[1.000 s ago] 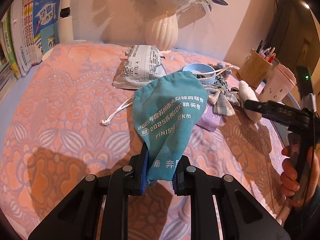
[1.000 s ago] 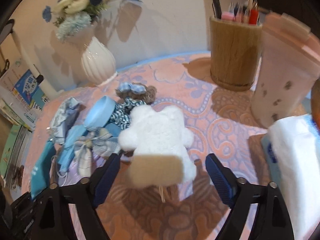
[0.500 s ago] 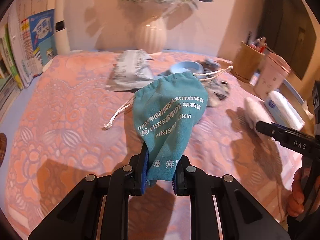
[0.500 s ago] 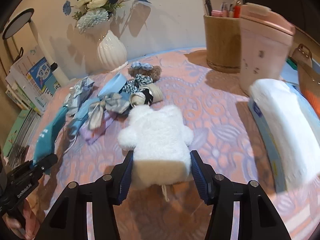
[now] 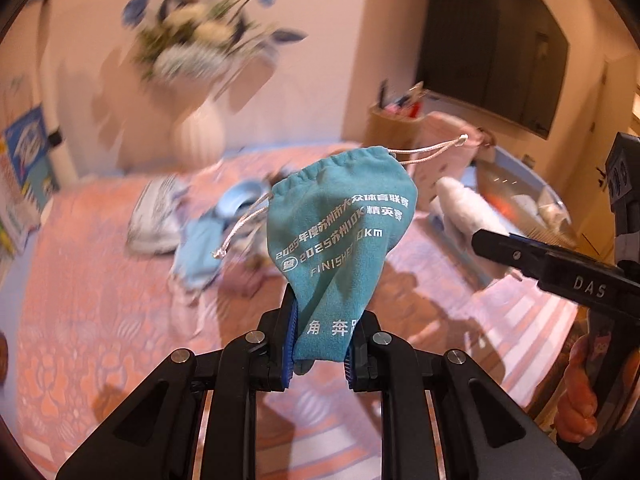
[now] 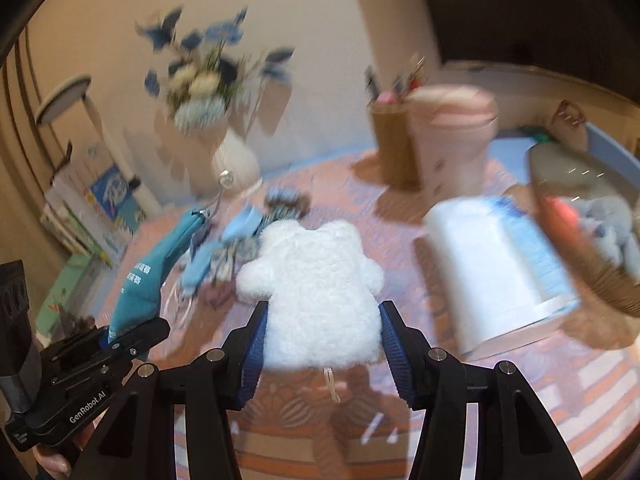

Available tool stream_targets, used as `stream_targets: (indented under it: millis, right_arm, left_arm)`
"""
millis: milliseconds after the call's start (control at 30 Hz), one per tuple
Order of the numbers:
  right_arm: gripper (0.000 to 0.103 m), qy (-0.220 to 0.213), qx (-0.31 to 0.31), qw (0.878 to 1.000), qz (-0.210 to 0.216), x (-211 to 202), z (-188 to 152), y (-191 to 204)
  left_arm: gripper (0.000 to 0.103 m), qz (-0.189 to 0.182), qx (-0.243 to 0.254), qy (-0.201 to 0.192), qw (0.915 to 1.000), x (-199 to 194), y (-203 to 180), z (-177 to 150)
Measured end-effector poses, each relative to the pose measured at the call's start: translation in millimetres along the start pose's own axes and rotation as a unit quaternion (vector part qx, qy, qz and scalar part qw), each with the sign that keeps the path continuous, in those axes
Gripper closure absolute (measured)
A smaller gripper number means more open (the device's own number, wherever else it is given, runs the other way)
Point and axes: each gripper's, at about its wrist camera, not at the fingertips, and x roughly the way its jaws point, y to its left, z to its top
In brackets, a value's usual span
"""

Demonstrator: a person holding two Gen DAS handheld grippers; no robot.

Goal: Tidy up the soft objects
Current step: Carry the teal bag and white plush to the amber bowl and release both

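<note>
While the left wrist view is blurred at the back, its front is sharp: the left gripper (image 5: 320,344) is clenched on the bottom hem of a teal drawstring cloth pouch (image 5: 340,236), which stands up off the orange patterned tablecloth (image 5: 100,280), cords loose at its puckered mouth. Can't tell if anything's inside. White print reads "2025", "10K", "FINISHER" plus Chinese characters. Behind it, blurred: a white ribbed vase of blue and white flowers (image 5: 198,136), a flat white printed packet (image 5: 156,216), a heap of light blue fabric bits (image 5: 204,252), a wooden pen holder w/ pens (image 5: 390,124). At right the right gripper's black finger (image 5: 520,256), marked "DAS", carries a white plush toy (image 5: 464,208).

Right wrist view: the right gripper (image 6: 322,344) is grasping the white plush toy (image 6: 316,296) by its lower body, both blue pads pressed into the fur; jaws just closed in on it. Toy is up off the cloth, a small tag hanging under it. At left the left gripper (image 6: 132,332), marked "GenRobot.AI", w/ the teal pouch (image 6: 160,264). Right of the toy: a white and blue tissue pack (image 6: 500,264); beyond it a woven basket (image 6: 612,284) holding a grey soft toy (image 6: 608,220) and something red, too blurred to name. Further back, the pen holder (image 6: 392,148) touches a pink lidded tumbler (image 6: 452,140). Books (image 6: 96,208) stand at far left.
</note>
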Motion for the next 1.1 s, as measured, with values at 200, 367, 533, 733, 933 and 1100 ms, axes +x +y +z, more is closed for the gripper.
stream_targets:
  millis: [200,367,533,733,933,1100]
  right_arm:
    - [0.05,-0.069,0.03,0.995,-0.06,-54.7,26.5,-50.5]
    - [0.05,-0.109,0.076,0.981,-0.142,-89.0,52.5,-112.6]
    - [0.05,-0.12,0.152,0.966,-0.174,-101.5,71.7,-183.2]
    - [0.05,-0.091,0.204,0.957,-0.183,-83.3,78.6,-236.1]
    - [0.049,-0.061,0.22,0.958,-0.173,-68.2,68.0,-253.5]
    - [0.037,-0.048,0.217,0.961,-0.167,-68.7,58.7,-257.8]
  left_arm:
    - [0.088,-0.029,0.055,-0.022,0.9978,8.4,-57.4,39.4]
    - [0.088,-0.075,0.098,-0.029,0.992,25.8,-121.7,81.3]
    - [0.087,-0.101,0.141,-0.027,0.9844,58.3,-190.4,114.9]
    - [0.087,-0.112,0.168,0.005,0.9794,114.2,-244.1,129.0]
    - [0.086,-0.1,0.18,0.036,0.978,155.8,-265.2,121.0]
    - [0.047,-0.104,0.189,0.073,0.9738,171.8,-265.2,109.5]
